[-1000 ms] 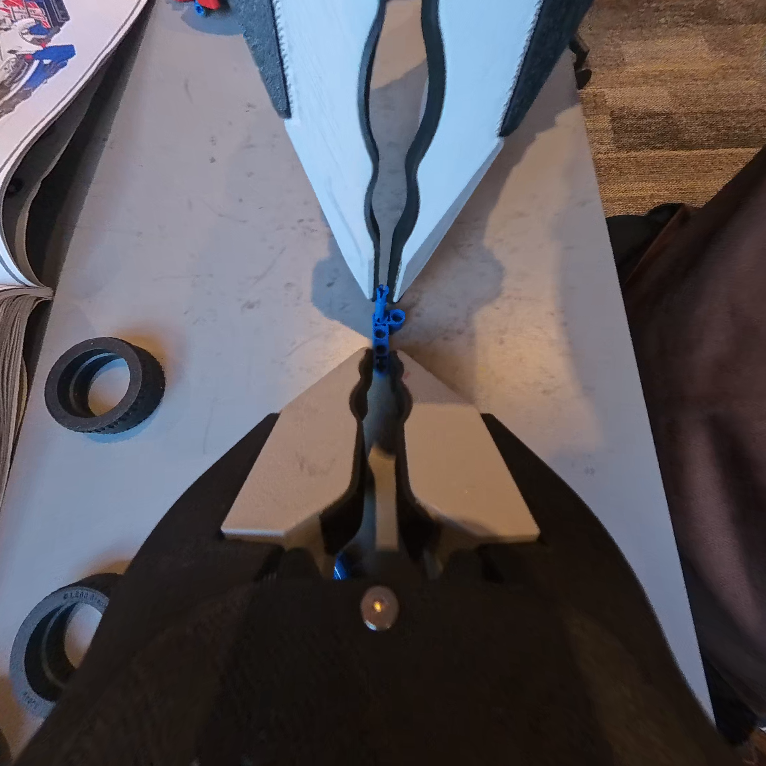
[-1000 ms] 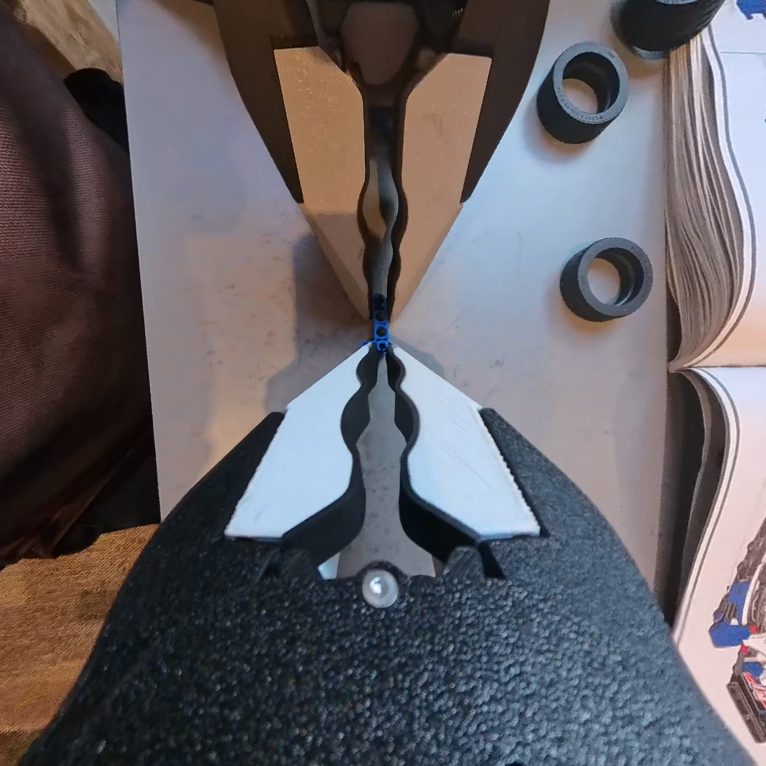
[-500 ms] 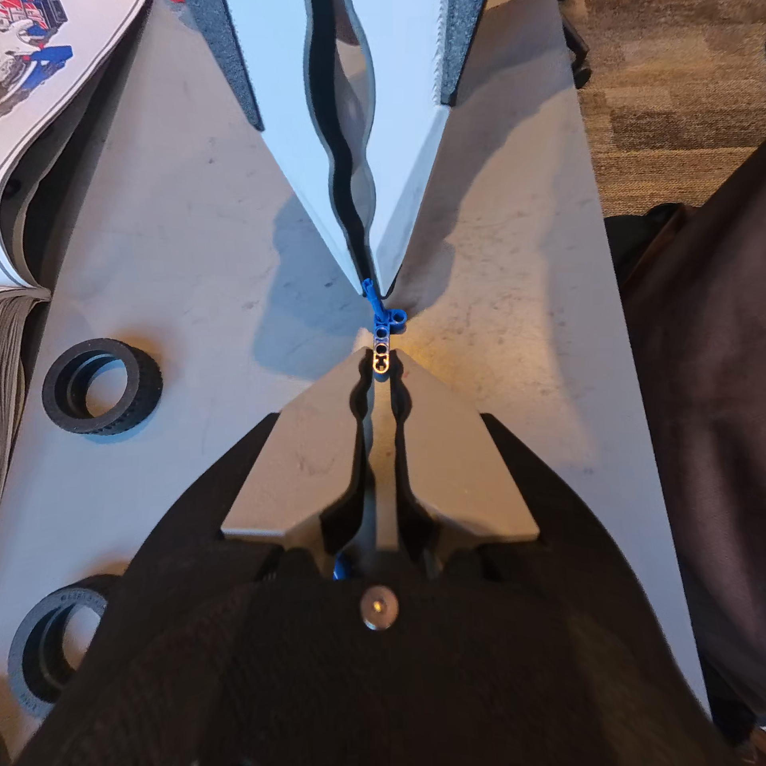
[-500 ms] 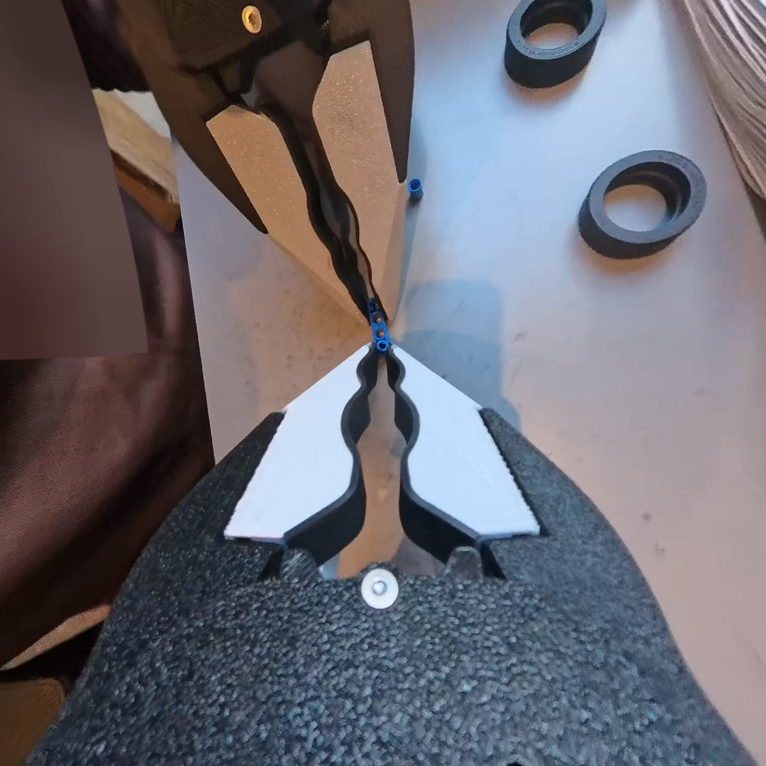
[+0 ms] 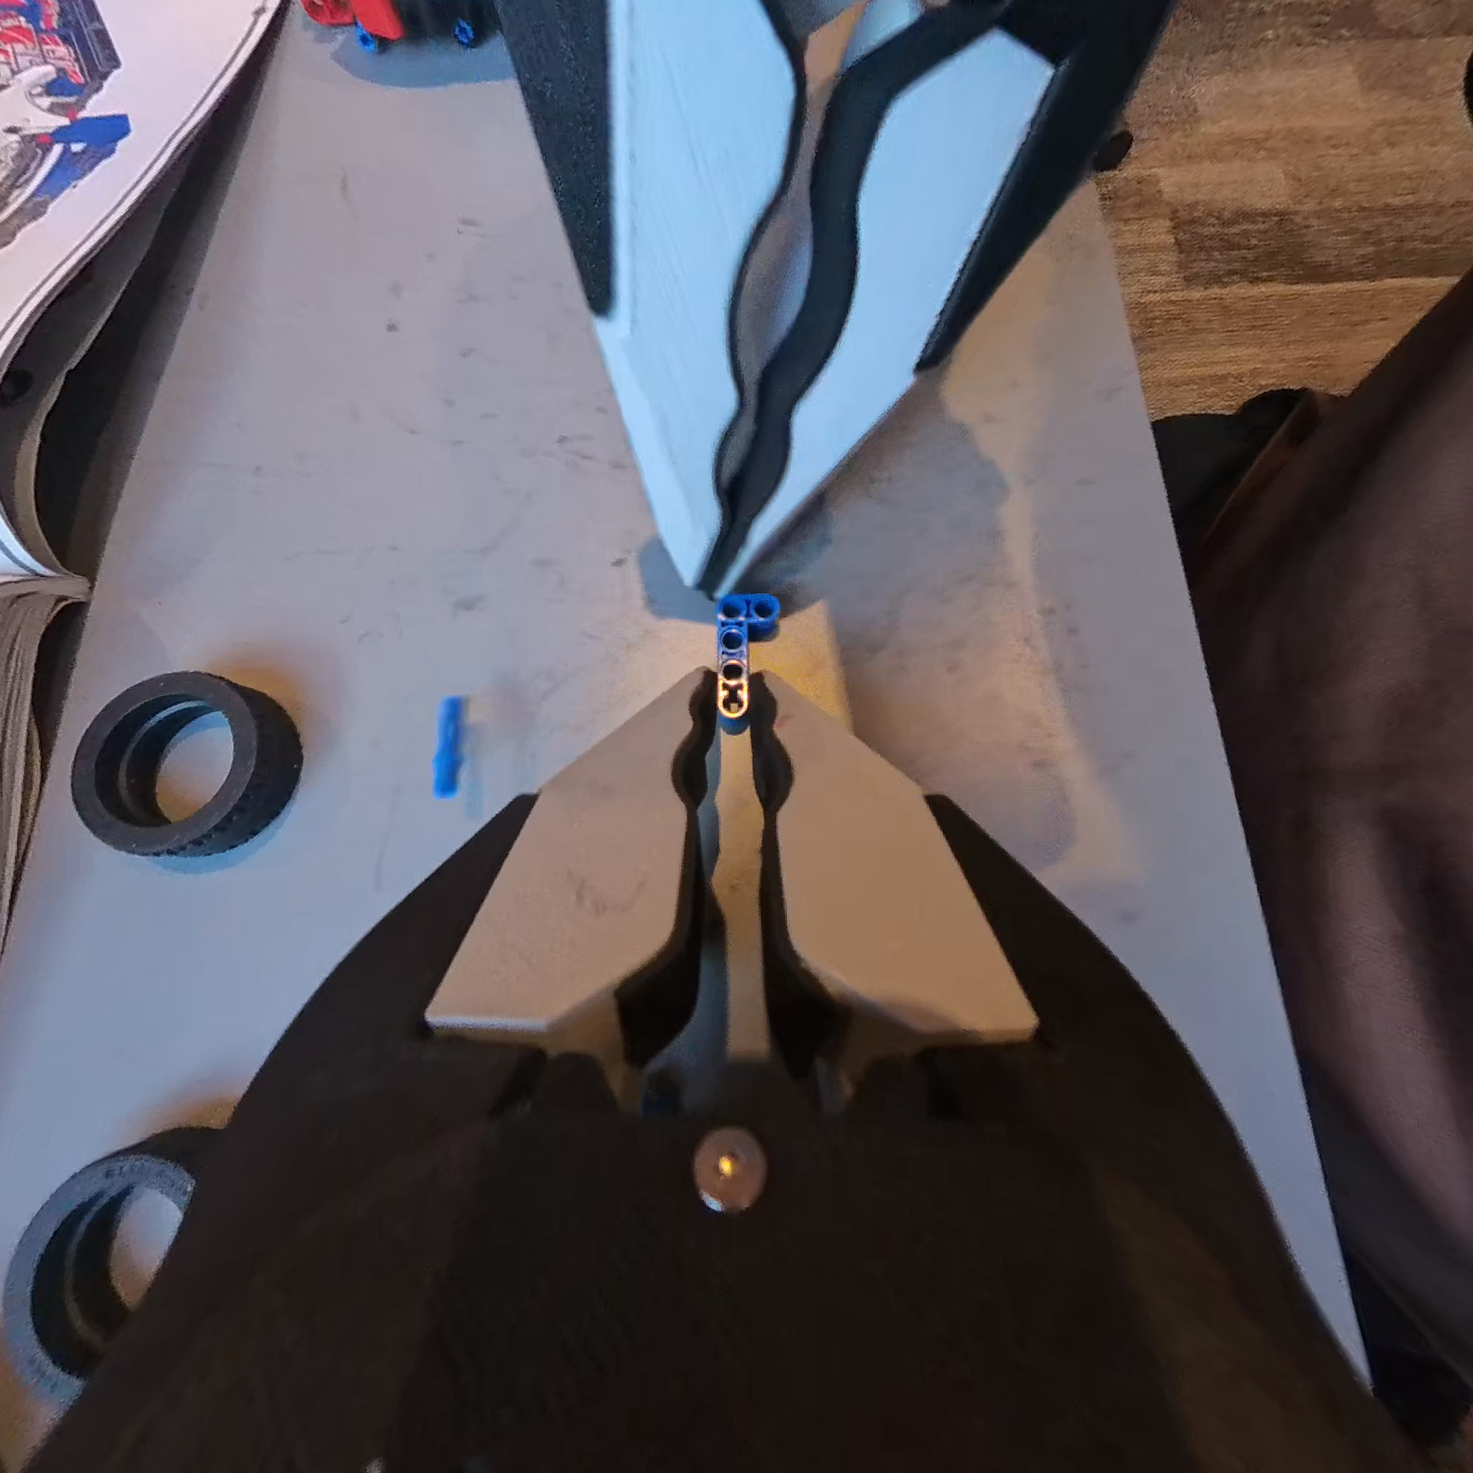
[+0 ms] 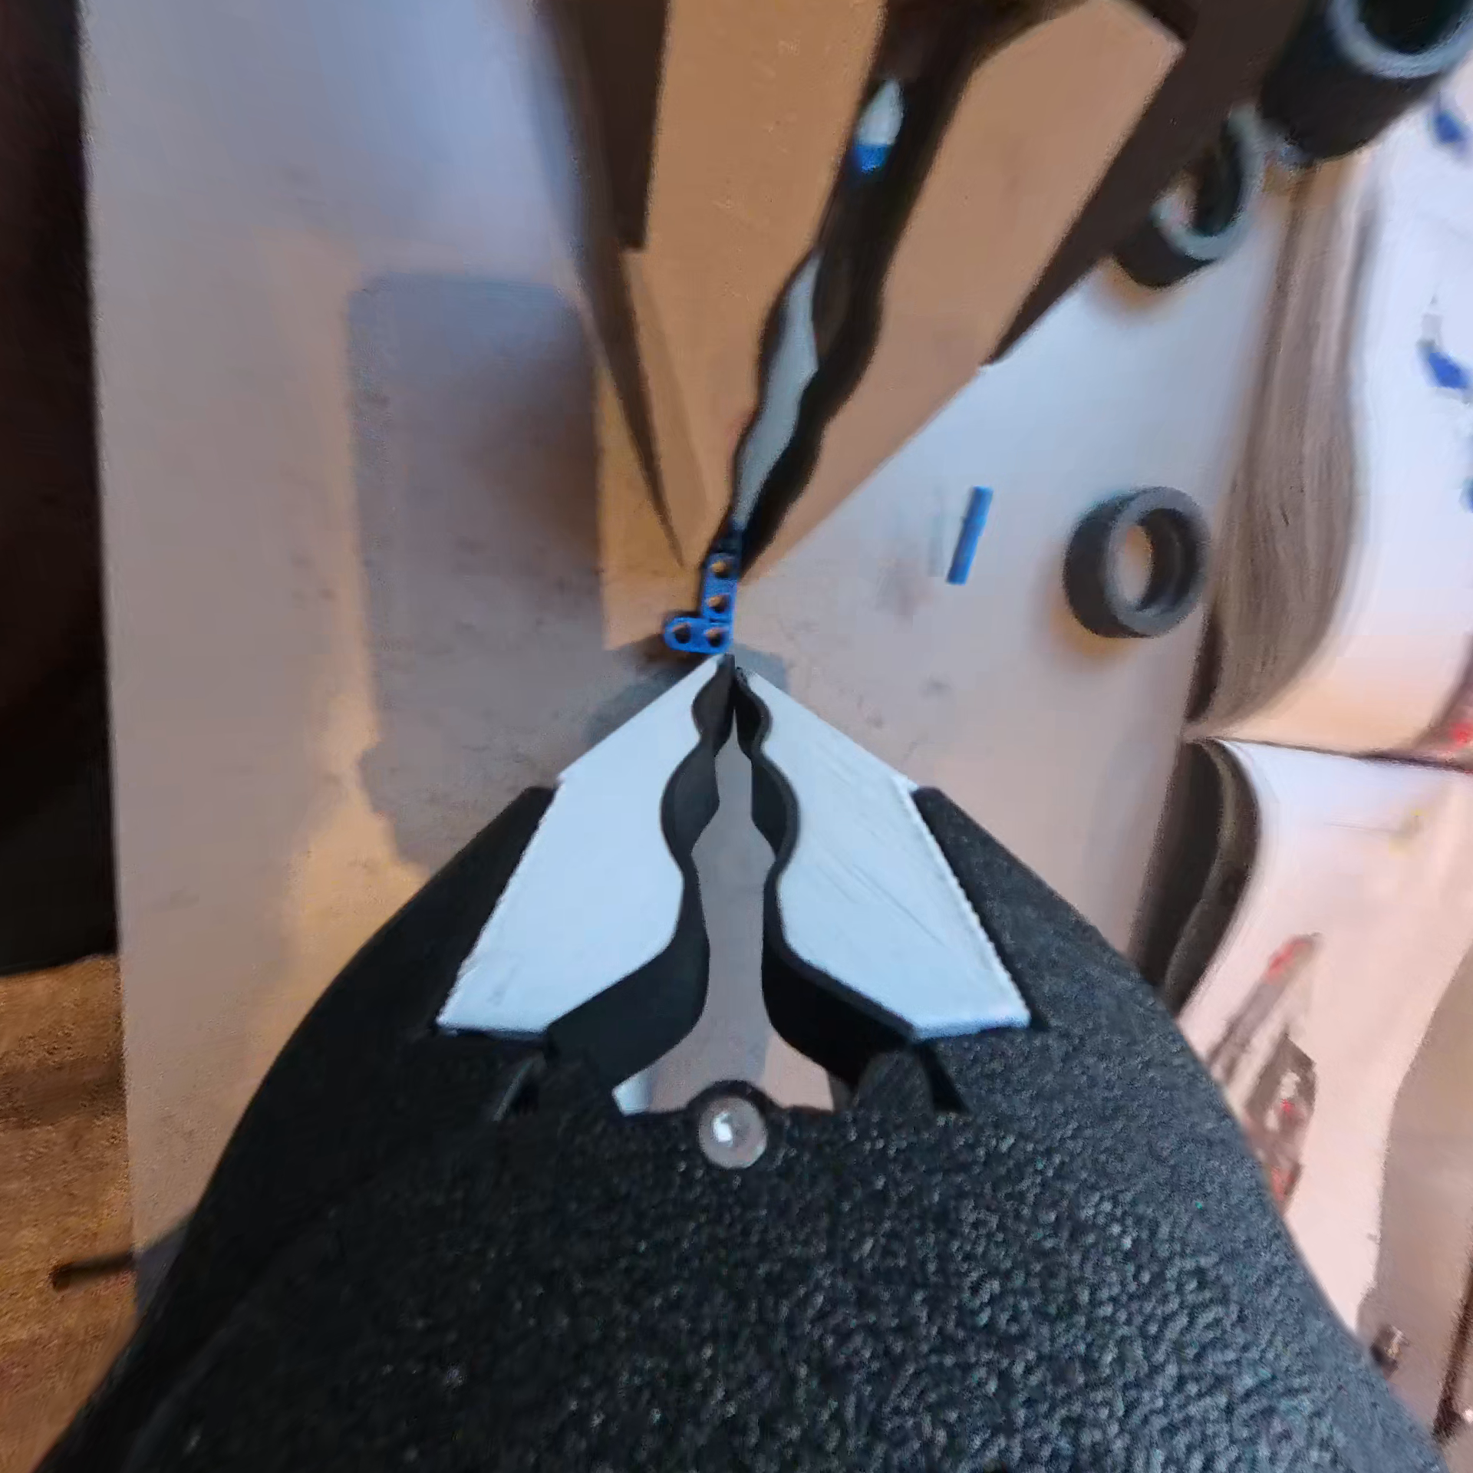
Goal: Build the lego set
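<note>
My left gripper (image 5: pixel 733 687) has tan fingers and is shut on the lower end of a small blue L-shaped beam (image 5: pixel 743 626), held above the grey table (image 5: pixel 359 446). My right gripper (image 6: pixel 732 668) has white fingers and is shut with nothing between them. Its tips sit right beside the corner of the beam (image 6: pixel 705 618), and I cannot tell whether they touch it. In the left wrist view the right gripper (image 5: pixel 712 586) comes in from the top. In the right wrist view the left gripper (image 6: pixel 729 551) does the same. A loose blue pin (image 5: pixel 449 745) lies blurred on the table, also visible in the right wrist view (image 6: pixel 968 534).
Two black tyres (image 5: pixel 187 763) (image 5: pixel 88 1267) lie left of my left gripper. An open instruction booklet (image 5: pixel 80 119) lies at the table's left edge. Red and blue pieces (image 5: pixel 382 20) sit at the far end. A dark-clothed person (image 5: pixel 1355 797) is at the right table edge. The grippers are tip to tip, or close to it.
The blue pin that my right gripper was pressing at the beam has left it and now lies on the table. The right gripper has tilted and is shut empty. The left gripper still holds the beam.
</note>
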The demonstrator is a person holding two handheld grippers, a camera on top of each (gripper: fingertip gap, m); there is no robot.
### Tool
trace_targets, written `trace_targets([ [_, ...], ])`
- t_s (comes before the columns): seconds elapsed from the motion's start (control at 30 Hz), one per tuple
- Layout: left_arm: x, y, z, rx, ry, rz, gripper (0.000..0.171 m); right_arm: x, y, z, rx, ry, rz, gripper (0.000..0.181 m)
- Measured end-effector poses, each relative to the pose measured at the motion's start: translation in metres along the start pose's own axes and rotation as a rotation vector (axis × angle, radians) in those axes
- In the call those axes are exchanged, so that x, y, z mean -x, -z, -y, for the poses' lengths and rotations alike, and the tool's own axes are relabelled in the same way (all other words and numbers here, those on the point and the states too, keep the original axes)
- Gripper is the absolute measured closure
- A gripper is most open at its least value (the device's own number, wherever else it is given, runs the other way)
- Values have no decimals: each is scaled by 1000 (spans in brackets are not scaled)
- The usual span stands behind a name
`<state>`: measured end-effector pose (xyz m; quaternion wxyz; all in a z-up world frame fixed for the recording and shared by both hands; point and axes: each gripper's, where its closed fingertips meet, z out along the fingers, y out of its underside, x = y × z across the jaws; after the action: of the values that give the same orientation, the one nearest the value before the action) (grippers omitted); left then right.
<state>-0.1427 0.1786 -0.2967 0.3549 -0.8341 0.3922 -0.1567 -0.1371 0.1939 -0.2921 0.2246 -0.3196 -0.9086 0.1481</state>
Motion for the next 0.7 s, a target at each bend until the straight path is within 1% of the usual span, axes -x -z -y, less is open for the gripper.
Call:
trace_targets([
  [0.03,2,0,0,1,13,4,167,-8,3,2,-21,-30,-24,181],
  [0.07,4,1,-1,2,20,7,166,-15,5,4,-46,-108,-16,181],
  [0.13,5,2,-2,3,11,18,166,-17,3,0,-58,-248,69,181],
  [0.23,8,4,-4,14,-18,51,167,-25,-4,-11,-51,-353,43,181],
  [0.3,9,5,-5,19,-35,71,167,-27,-6,-9,-104,-433,35,181],
  [0.4,7,7,-6,17,-41,71,167,-28,-5,-5,-188,-511,-23,181],
  [0.57,7,9,-7,12,-55,88,167,-36,2,-9,-272,-618,-113,180],
  [0.63,7,9,-7,16,-45,79,167,-44,5,-14,-294,-661,-136,174],
  [0.7,9,10,-8,19,-31,79,163,-53,8,-14,-330,-697,-142,169],
])
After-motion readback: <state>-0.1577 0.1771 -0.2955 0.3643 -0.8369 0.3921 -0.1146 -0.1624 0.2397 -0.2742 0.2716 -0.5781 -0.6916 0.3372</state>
